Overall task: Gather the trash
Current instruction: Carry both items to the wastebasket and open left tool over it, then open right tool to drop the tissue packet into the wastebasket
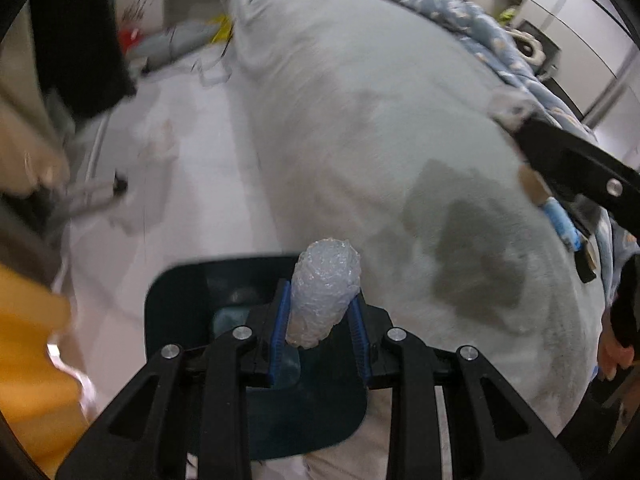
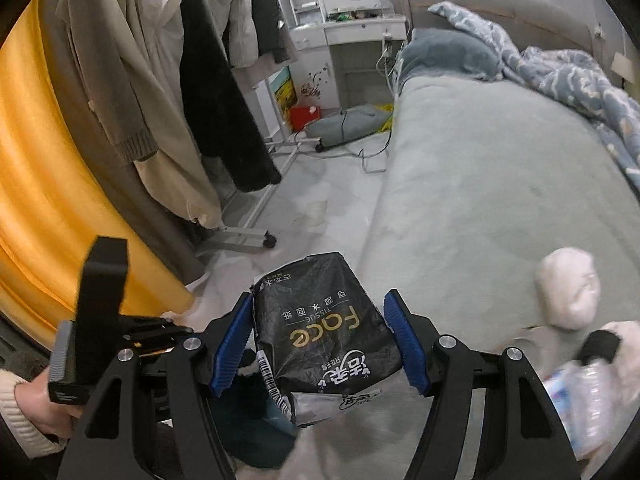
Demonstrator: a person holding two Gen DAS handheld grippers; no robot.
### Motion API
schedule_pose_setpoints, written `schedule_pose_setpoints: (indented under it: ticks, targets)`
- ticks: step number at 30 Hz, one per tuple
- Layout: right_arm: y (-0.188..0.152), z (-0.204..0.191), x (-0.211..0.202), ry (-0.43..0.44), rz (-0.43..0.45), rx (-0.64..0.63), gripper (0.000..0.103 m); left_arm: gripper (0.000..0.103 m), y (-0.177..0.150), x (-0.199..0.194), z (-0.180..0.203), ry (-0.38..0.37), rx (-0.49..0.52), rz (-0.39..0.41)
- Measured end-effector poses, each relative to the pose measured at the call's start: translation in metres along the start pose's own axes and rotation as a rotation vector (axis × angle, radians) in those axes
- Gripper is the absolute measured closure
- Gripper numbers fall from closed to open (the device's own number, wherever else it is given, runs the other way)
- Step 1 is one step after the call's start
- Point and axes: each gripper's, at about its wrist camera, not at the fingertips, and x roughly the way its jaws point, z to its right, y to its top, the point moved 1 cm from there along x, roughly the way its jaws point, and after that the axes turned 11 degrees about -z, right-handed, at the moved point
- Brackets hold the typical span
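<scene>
Grippers both grip trash: left gripper (image 1: 320, 312) pinches crumpled plastic wad (image 1: 325, 292) above dark bin (image 1: 192, 292); right gripper (image 2: 320, 340) clamps black tissue pack (image 2: 326, 332).

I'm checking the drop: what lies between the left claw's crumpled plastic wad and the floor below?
In the left wrist view, a dark bin sits directly beneath the wad held in the left claw.

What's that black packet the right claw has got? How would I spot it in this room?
Find the big grey-green bed, then drop to its near edge, where the right claw sits. Between its blue pads is a crumpled black tissue packet with gold "Face" lettering; the white wad lying nearby on the bed is pale and unprinted.
</scene>
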Motion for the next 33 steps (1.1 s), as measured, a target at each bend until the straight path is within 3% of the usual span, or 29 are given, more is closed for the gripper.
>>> schedule_pose_setpoints:
  ticks: [7,19,22,24,27,33]
  targets:
    - [0.002,-0.022,0.034,0.015,-0.088,-0.004,0.036,0.072,-0.015,0.017,-0.036,-0.002,-0.079,-0.108]
    - [0.003,-0.053,0.091,0.07,-0.222,0.004,0.036,0.07,-0.035,0.026,-0.059,0.0,-0.105,-0.217]
    - [0.001,-0.056,0.105,0.073,-0.25,0.005,0.036,0.058,-0.038,0.022,-0.068,0.014,-0.116,-0.21]
    - [0.0,-0.056,0.113,0.077,-0.268,0.009,0.036,0.043,-0.04,0.015,-0.073,0.014,-0.122,-0.189]
    - [-0.003,-0.059,0.127,0.086,-0.297,0.023,0.036,0.037,-0.042,0.004,-0.08,0.021,-0.125,-0.161]
    - [-0.009,-0.062,0.15,0.075,-0.35,0.031,0.036,0.037,-0.046,-0.019,-0.092,0.04,-0.118,-0.092]
